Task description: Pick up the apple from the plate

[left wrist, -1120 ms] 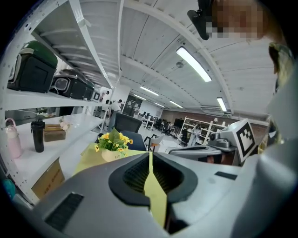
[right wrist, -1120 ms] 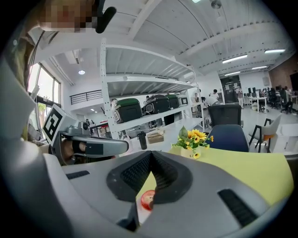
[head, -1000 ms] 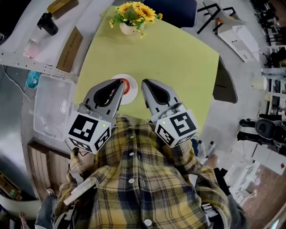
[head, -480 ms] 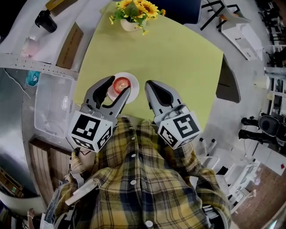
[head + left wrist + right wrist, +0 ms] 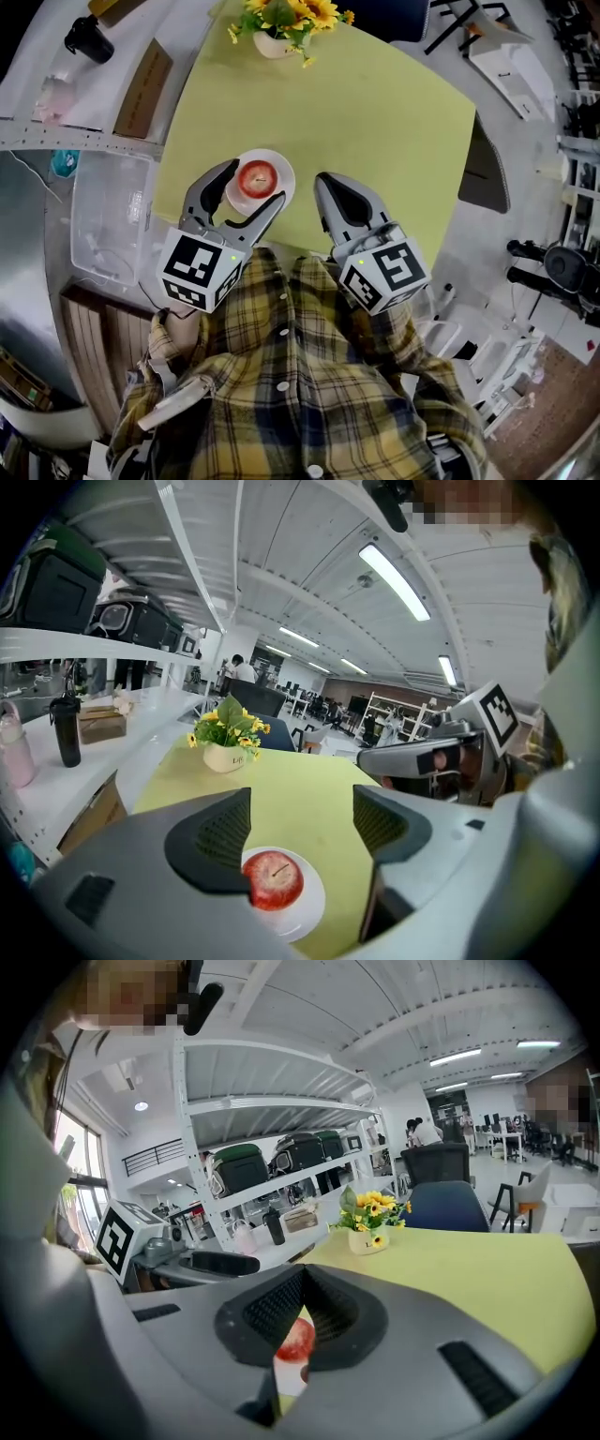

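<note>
A red apple point(image 5: 255, 174) sits on a small white plate point(image 5: 285, 174) near the front left edge of the yellow-green table point(image 5: 375, 112). My left gripper point(image 5: 253, 184) hangs over the plate, its jaws opening, nothing pressed between them. In the left gripper view the apple point(image 5: 274, 880) lies on the plate point(image 5: 311, 907) just below and ahead of the left gripper point(image 5: 300, 832), close to the left-hand pad. My right gripper point(image 5: 328, 181) is shut and empty, right of the plate. The right gripper view shows the right gripper point(image 5: 302, 1299) closed, with the apple point(image 5: 295, 1340) glimpsed through the slit.
A white pot of sunflowers point(image 5: 277, 37) stands at the table's far edge, with a dark blue chair point(image 5: 375, 13) behind it. A clear plastic bin point(image 5: 108, 225) sits on the floor to the left. The white bench beyond carries a black bottle point(image 5: 81, 37) and a cardboard box point(image 5: 141, 89).
The left jaws went from shut to wide apart, and the apple now shows between them. Both grippers sank towards the table; the right one stayed shut.
</note>
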A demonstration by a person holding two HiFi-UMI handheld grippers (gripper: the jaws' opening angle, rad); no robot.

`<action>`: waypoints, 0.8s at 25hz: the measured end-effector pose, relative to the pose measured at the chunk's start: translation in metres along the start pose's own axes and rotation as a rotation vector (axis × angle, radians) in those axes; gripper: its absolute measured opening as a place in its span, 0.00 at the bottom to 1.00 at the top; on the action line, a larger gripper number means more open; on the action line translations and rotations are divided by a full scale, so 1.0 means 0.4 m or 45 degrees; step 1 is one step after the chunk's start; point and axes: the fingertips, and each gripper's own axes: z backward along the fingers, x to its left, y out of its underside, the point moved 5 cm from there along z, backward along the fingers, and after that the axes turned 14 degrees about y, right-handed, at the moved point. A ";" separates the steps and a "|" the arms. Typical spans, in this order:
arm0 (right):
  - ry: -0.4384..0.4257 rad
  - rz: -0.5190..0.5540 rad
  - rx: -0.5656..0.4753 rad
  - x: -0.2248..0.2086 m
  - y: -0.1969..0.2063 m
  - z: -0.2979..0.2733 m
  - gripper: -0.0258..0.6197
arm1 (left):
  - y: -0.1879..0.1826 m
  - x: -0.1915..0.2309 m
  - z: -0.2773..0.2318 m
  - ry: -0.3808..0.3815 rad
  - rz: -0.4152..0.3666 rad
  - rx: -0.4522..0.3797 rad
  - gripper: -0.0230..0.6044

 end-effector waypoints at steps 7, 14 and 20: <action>0.004 -0.017 0.045 -0.005 0.026 -0.011 0.04 | 0.047 0.021 -0.029 0.023 0.028 0.060 0.63; 0.004 -0.040 0.091 -0.003 0.062 -0.015 0.04 | 0.104 0.038 -0.052 0.014 -0.004 0.121 0.69; 0.013 -0.056 0.118 -0.011 0.091 -0.026 0.04 | 0.155 0.061 -0.069 0.000 -0.029 0.175 0.69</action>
